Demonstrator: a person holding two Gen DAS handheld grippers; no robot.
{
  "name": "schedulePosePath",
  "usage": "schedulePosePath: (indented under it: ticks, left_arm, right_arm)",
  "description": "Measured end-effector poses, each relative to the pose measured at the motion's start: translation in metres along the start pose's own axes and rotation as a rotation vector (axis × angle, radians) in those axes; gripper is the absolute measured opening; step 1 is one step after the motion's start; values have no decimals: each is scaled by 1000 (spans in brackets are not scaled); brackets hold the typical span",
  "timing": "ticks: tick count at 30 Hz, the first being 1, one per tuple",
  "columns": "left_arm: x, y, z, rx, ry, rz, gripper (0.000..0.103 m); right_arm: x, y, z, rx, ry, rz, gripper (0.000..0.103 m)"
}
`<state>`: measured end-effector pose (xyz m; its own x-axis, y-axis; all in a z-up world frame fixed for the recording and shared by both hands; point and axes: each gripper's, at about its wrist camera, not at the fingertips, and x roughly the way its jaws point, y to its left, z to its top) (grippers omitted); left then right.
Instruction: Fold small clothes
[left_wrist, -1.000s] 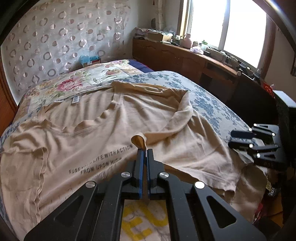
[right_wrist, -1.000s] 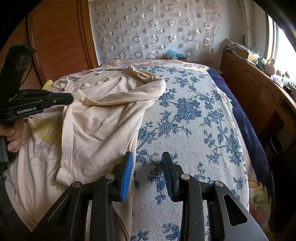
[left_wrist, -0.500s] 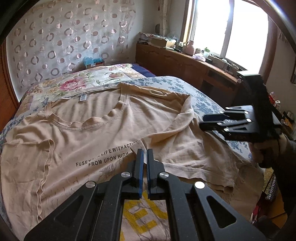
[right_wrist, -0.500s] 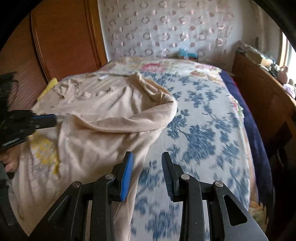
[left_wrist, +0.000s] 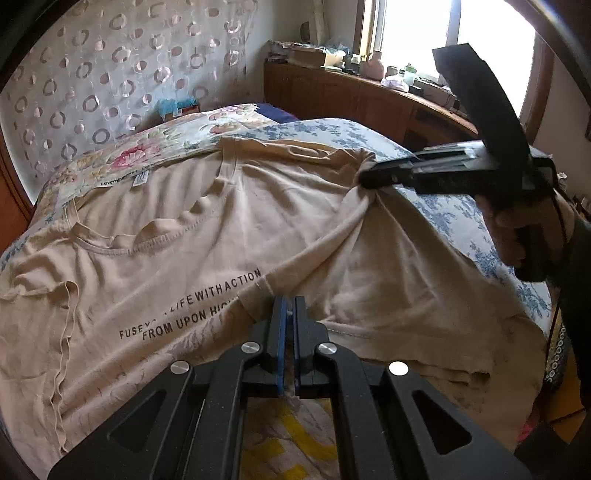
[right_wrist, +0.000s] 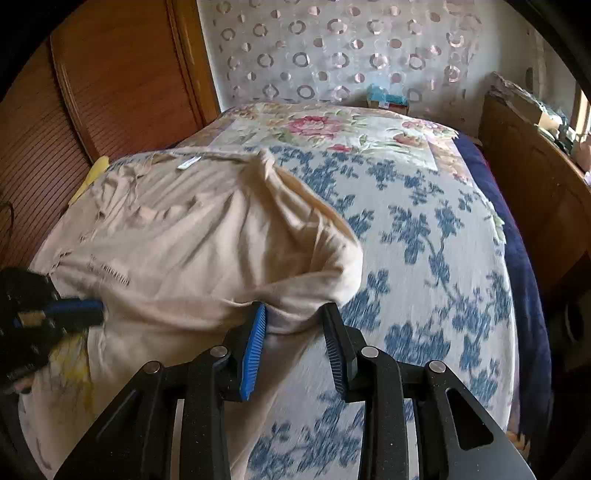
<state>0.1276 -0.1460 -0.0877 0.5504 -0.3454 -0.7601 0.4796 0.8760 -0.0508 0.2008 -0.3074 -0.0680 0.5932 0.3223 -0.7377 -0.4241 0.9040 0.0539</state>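
Note:
A beige T-shirt (left_wrist: 207, 229) with black lettering lies spread on the bed, neck hole to the left; it also shows in the right wrist view (right_wrist: 192, 236). My left gripper (left_wrist: 290, 306) is shut on a fold of the shirt near the lettering. It shows at the left of the right wrist view (right_wrist: 79, 308). My right gripper (right_wrist: 295, 317) is open, its jaws on either side of a bunched fold of the shirt's right side. In the left wrist view it (left_wrist: 369, 181) touches the gathered cloth there.
The bed has a blue-flowered cover (right_wrist: 424, 258) and a rose-patterned cover (right_wrist: 332, 129) at the far end. A wooden headboard (right_wrist: 110, 85) is at the left, a wooden cabinet (left_wrist: 369, 99) with clutter under the window at the right.
My right gripper has moved forward and left from over the bed cover onto the shirt's bunched right side. My left gripper stays shut on its fold, and the shirt has been drawn flatter.

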Motion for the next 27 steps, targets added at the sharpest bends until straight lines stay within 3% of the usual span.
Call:
schedulePosePath:
  ticks: [4, 9, 15, 21, 22, 23, 25, 27]
  left_arm:
    - [2, -1, -1, -2, 2, 0, 4]
    - [3, 0, -1, 1, 3, 4, 4]
    - [4, 0, -1, -5, 3, 0, 4]
    - [-4, 8, -4, -38, -20, 26, 4]
    - [-7, 11, -4, -47, -27, 28, 4]
    - [-12, 14, -4, -54, -35, 29, 4]
    - [-24, 23, -3, -63, -60, 39, 5]
    - [-37, 34, 0, -71, -86, 58, 26]
  right_arm:
    - [8, -4, 12, 12, -16, 1, 12]
    - [11, 0, 29, 21, -60, 7, 9]
    - [-1, 9, 51, 30, -158, -47, 4]
    - [-10, 11, 44, 39, -156, -54, 4]
    - [-12, 10, 40, 40, -152, -60, 9]
    - [-14, 9, 36, 38, -147, -63, 22]
    - [-20, 7, 25, 42, -137, -83, 38]
    - [-25, 5, 19, 55, -118, -76, 39]
